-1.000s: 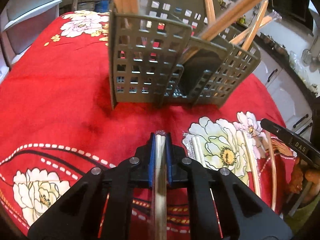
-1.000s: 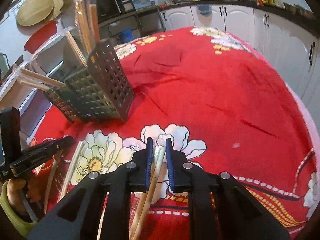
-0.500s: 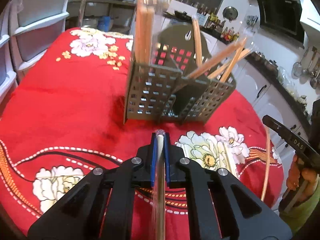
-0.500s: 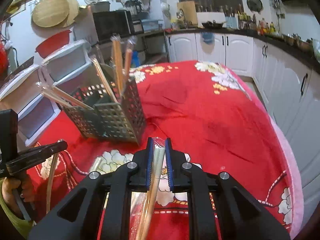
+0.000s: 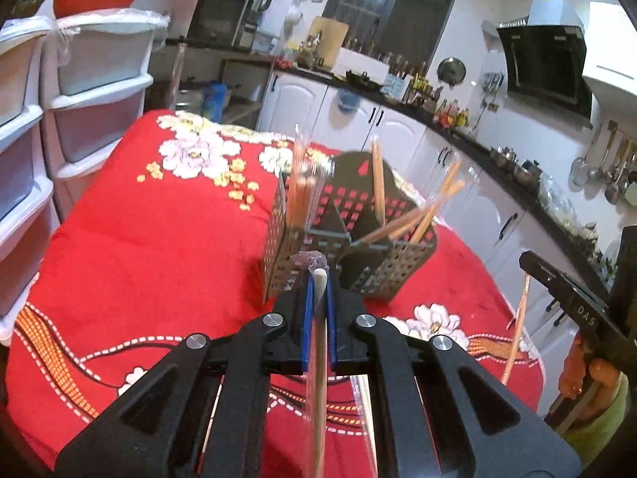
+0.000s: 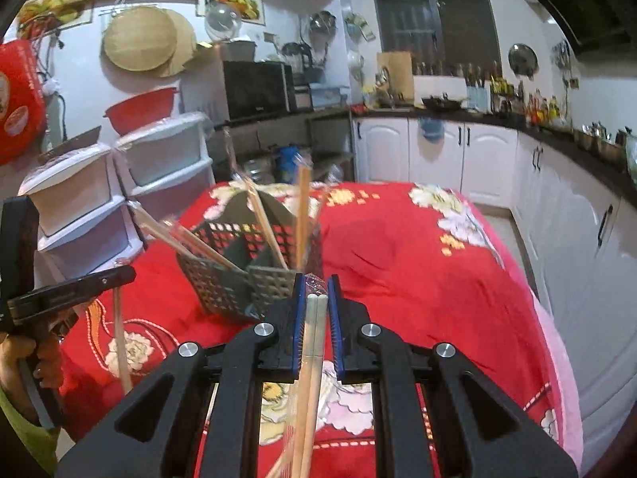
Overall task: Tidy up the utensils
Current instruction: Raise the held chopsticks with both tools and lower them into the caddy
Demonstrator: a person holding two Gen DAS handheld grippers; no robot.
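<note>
Two black hand-held grippers with blue finger pads are raised over a table spread with a red cloth printed with white flowers (image 5: 151, 247), and each is clamped on wrapped chopsticks. Left to right in the left wrist view: white plastic drawer units (image 5: 91, 91) stand beside the table's left edge. The left gripper (image 5: 317, 290) sits low in the middle, its jaws pressed tight on a pale chopstick pair in a clear plastic sleeve (image 5: 318, 342); the crinkled sleeve end pokes out just past the fingertips and the rest runs back under the camera. Beyond the tips stands the grey perforated plastic utensil caddy (image 5: 302, 239), upright on the cloth, with several wrapped wooden chopsticks (image 5: 378, 183) leaning in its compartments. At the right edge, the other gripper's black body shows, a long chopstick pair hanging down from it.

In the right wrist view, a hand (image 6: 24, 362) at the far left holds the left gripper, from which its chopstick slants downward. The caddy (image 6: 223, 279) stands left of centre. The right gripper (image 6: 316, 290) grasps a second sleeved pair of pale chopsticks (image 6: 312, 350) between narrowly parted pads, tips pointing toward the caddy's near corner. To the right, red cloth stretches toward white kitchen cabinets (image 6: 438, 155).
</note>
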